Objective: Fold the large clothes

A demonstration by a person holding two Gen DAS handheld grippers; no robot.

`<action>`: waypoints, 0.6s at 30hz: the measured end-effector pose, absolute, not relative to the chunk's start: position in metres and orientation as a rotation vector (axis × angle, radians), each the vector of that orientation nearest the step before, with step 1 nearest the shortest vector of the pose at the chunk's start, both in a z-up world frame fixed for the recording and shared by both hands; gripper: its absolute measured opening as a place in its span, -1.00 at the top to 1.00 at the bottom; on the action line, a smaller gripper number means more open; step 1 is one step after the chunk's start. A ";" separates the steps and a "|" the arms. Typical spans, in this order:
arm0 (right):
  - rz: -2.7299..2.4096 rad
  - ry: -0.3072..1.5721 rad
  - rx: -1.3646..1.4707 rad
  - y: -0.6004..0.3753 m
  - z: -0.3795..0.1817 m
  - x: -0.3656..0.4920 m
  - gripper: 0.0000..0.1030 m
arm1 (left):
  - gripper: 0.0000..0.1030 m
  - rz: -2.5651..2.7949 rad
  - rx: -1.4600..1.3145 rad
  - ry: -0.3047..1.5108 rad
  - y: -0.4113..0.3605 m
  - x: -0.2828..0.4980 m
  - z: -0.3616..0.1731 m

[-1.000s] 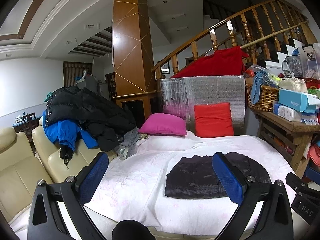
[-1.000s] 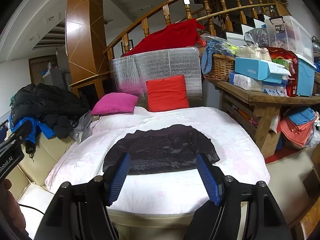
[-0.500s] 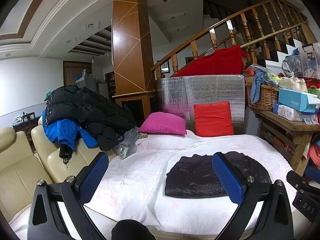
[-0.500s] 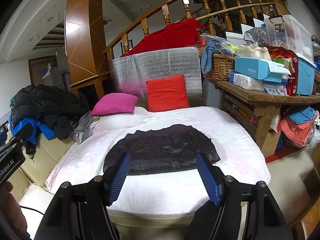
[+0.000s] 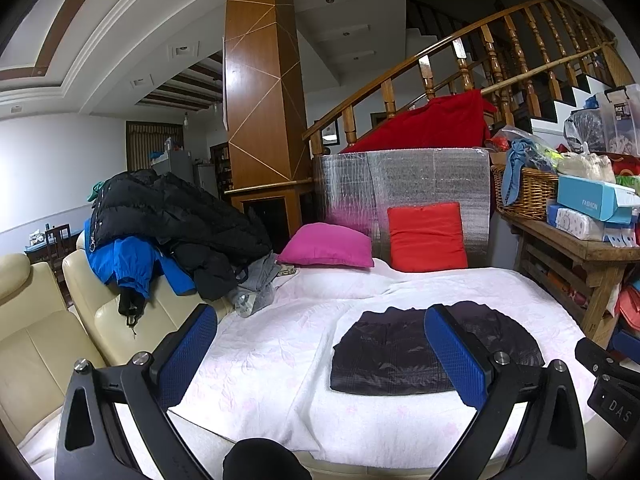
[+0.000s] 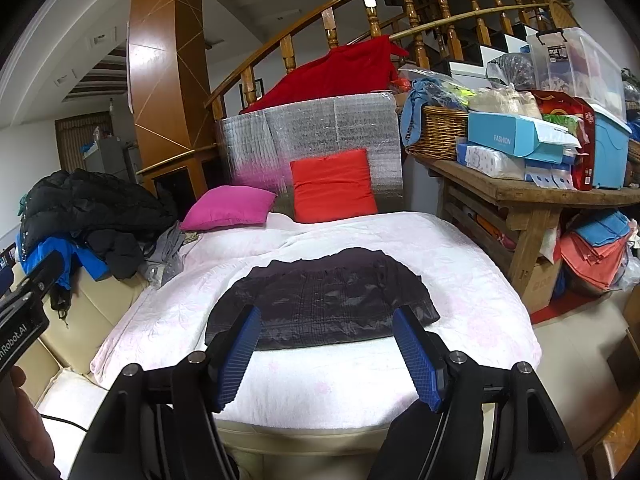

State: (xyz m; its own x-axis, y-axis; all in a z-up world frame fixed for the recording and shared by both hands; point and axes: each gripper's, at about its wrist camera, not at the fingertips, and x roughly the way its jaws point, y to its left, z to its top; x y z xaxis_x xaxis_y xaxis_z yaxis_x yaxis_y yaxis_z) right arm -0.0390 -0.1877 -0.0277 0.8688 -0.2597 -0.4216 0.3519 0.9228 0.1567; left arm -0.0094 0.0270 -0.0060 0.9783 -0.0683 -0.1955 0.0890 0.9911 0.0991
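Note:
A dark quilted garment (image 5: 404, 354) (image 6: 320, 300) lies folded flat on the white-and-pink bedspread (image 5: 264, 356) (image 6: 460, 248). My left gripper (image 5: 320, 344) hangs open short of the bed's near edge, nothing between its blue pads, the garment ahead and to its right. My right gripper (image 6: 326, 340) is open too, held back from the bed, its empty fingers framing the garment's near edge without touching it. The other gripper's black body shows at each view's edge.
A heap of black and blue jackets (image 5: 160, 224) (image 6: 84, 216) lies on the cream sofa (image 5: 36, 344) at left. Pink (image 5: 326, 245) and red (image 5: 426, 236) cushions lean at the bed's head. A wooden table (image 6: 520, 196) crowded with boxes and a basket stands right.

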 end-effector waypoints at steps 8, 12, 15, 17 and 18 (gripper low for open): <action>-0.324 0.404 0.240 -0.183 -0.028 -0.038 -0.40 | -1.00 -0.076 0.106 0.195 0.029 -0.009 -0.006; -0.325 0.405 0.241 -0.182 -0.028 -0.038 -0.40 | -1.00 -0.075 0.108 0.196 0.029 -0.009 -0.006; -0.327 0.403 0.238 -0.180 -0.028 -0.038 -0.40 | -1.00 -0.076 0.109 0.197 0.029 -0.009 -0.007; -0.326 0.402 0.236 -0.180 -0.028 -0.038 -0.40 | -1.00 -0.073 0.109 0.194 0.030 -0.009 -0.006; -0.326 0.401 0.235 -0.180 -0.028 -0.037 -0.40 | -1.00 -0.074 0.108 0.193 0.030 -0.009 -0.006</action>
